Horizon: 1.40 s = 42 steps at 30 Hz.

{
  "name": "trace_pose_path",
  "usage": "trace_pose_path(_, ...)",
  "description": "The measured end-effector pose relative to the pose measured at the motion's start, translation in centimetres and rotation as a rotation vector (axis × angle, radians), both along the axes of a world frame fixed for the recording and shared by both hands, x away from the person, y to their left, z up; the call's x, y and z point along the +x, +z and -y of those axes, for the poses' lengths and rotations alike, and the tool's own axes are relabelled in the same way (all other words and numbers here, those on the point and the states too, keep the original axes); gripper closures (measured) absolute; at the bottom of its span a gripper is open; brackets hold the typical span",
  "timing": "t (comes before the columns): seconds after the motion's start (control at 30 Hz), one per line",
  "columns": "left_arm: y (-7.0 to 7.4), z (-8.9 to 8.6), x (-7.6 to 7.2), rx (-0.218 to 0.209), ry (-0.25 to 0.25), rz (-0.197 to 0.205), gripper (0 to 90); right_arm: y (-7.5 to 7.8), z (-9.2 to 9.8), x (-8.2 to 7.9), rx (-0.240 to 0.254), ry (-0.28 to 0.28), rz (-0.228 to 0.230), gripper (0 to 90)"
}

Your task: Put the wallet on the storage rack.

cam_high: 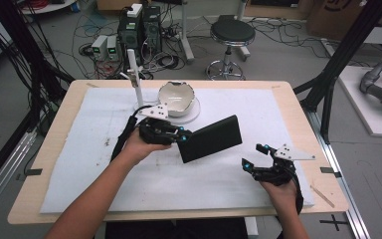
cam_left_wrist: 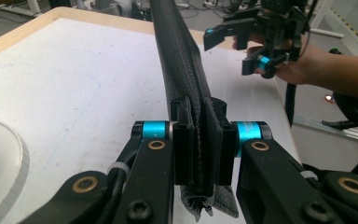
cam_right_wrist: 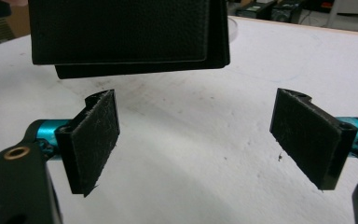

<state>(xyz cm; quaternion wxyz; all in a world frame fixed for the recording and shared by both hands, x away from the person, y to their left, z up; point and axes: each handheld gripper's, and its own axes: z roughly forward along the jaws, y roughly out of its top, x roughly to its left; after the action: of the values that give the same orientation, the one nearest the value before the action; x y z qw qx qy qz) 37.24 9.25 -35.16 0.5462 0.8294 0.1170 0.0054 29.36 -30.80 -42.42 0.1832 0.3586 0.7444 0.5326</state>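
Observation:
A flat black leather case [cam_high: 210, 139], like a folded wallet or pouch, hangs in the air over the middle of the white mat. My left gripper [cam_high: 181, 135] is shut on its left end; in the left gripper view the jaws [cam_left_wrist: 199, 144] pinch the case's thin edge [cam_left_wrist: 179, 60] between the pads. My right gripper [cam_high: 253, 156] sits low at the mat's right side, open and holding nothing. In the right gripper view its pads [cam_right_wrist: 94, 140] stand wide apart, with the black case [cam_right_wrist: 126, 32] floating ahead and above them.
A white bowl [cam_high: 176, 97] on a white round plate [cam_high: 194, 112] stands at the back centre of the mat, beside a white upright post [cam_high: 135, 74]. The white mat [cam_high: 79, 149] covers a wooden table [cam_high: 54, 114]. A stool and computer gear stand beyond the table.

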Motion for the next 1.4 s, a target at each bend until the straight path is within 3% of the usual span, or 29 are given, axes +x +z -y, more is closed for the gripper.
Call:
trace_pose_path(0.13,-0.4,-1.2,-1.2,-0.013,-0.023,-0.008,81.7,0.4,-0.8,0.4,-0.001,0.040,0.000,15.9)
trace_pose_path(0.37,-0.9,-2.3,-2.7,-0.019,-0.057,-0.010,81.7,1.2,-2.0,0.7,0.051,0.155,0.016,15.9)
trace_pose_path(0.4,-1.0,-2.4,-2.9,-0.015,-0.063,-0.011,81.7,1.4,-2.5,0.7,0.064,0.201,0.006,15.9)
trace_pose_path(0.5,-1.6,-2.7,-3.4,-0.021,-0.075,-0.025,81.7,1.6,-3.0,1.0,0.075,0.236,-0.012,15.9)
trace_pose_path(0.7,-2.2,-3.4,-4.3,-0.050,-0.109,-0.012,81.7,1.7,-5.1,2.8,0.085,0.406,-0.061,16.1)
trace_pose_path(0.77,-2.1,-3.6,-4.4,-0.061,-0.125,-0.004,81.7,1.7,-5.4,2.9,0.086,0.426,-0.071,18.8)
trace_pose_path(0.83,-1.9,-3.8,-4.5,-0.070,-0.136,0.003,81.6,1.6,-6.0,3.0,0.084,0.467,-0.077,24.4)
trace_pose_path(0.87,-1.9,-3.9,-4.6,-0.073,-0.136,0.001,81.6,1.6,-6.6,3.1,0.084,0.495,-0.111,30.4)
trace_pose_path(0.97,-1.9,-4.1,-4.5,-0.073,-0.139,-0.004,81.5,1.7,-6.9,3.1,0.091,0.521,-0.123,38.2)
trace_pose_path(1.0,-1.9,-4.2,-4.5,-0.074,-0.141,-0.003,81.5,1.8,-7.0,3.1,0.093,0.525,-0.126,43.2)
trace_pose_path(1.03,-1.9,-4.5,-4.4,-0.086,-0.136,-0.006,81.5,1.9,-7.0,3.0,0.118,0.547,-0.130,57.8)
trace_pose_path(1.07,-1.9,-4.5,-4.4,-0.086,-0.136,-0.006,81.5,1.9,-7.0,3.0,0.118,0.547,-0.130,57.8)
trace_pose_path(1.1,-2.0,-4.6,-4.4,-0.091,-0.132,-0.010,81.4,1.9,-6.8,3.0,0.154,0.573,-0.136,69.5)
trace_pose_path(1.13,-2.2,-4.9,-4.2,-0.106,-0.136,-0.026,81.3,2.0,-6.7,3.0,0.176,0.596,-0.146,73.5)
trace_pose_path(1.3,-2.3,-5.3,-3.9,-0.106,-0.137,-0.040,80.4,2.3,-7.1,2.8,0.175,0.609,-0.154,77.0)
trace_pose_path(1.4,-2.1,-5.5,-4.0,-0.122,-0.111,-0.032,75.8,2.7,-7.2,2.7,0.177,0.613,-0.148,77.3)
